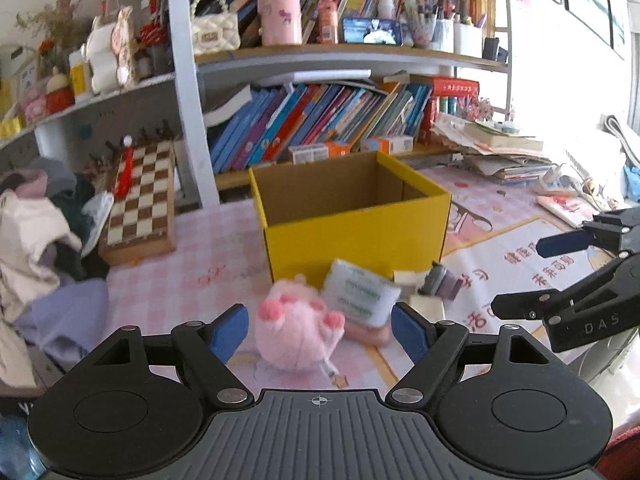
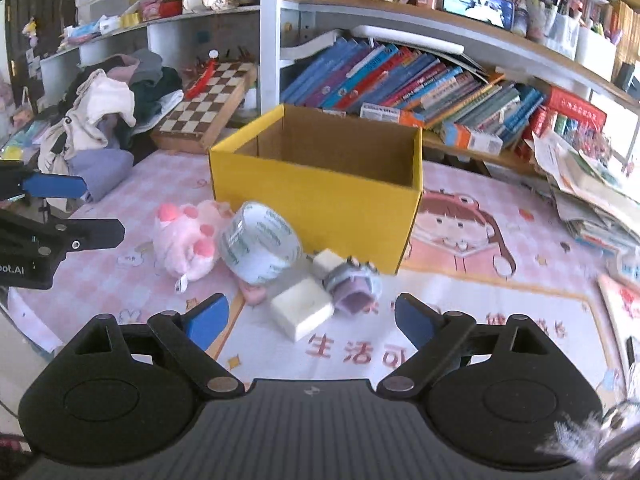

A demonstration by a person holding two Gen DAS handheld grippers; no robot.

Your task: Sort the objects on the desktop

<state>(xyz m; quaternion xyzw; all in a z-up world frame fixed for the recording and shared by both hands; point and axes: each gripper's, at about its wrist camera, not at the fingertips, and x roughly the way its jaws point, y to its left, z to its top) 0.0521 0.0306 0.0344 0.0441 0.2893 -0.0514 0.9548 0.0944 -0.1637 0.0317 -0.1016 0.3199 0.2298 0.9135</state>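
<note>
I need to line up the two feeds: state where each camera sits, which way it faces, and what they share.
Left wrist: on the left gripper, facing the pink plush toy and yellow box; jaws open, right gripper at its right edge.
Right wrist: on the right gripper, facing the white block; jaws open, left gripper at its left edge.
Shared: toy, tape roll, box.

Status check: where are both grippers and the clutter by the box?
Left gripper open, fingers either side of the pink plush. Right gripper open, empty, near the white block. Tape roll leans on the plush. Yellow box looks empty.
</note>
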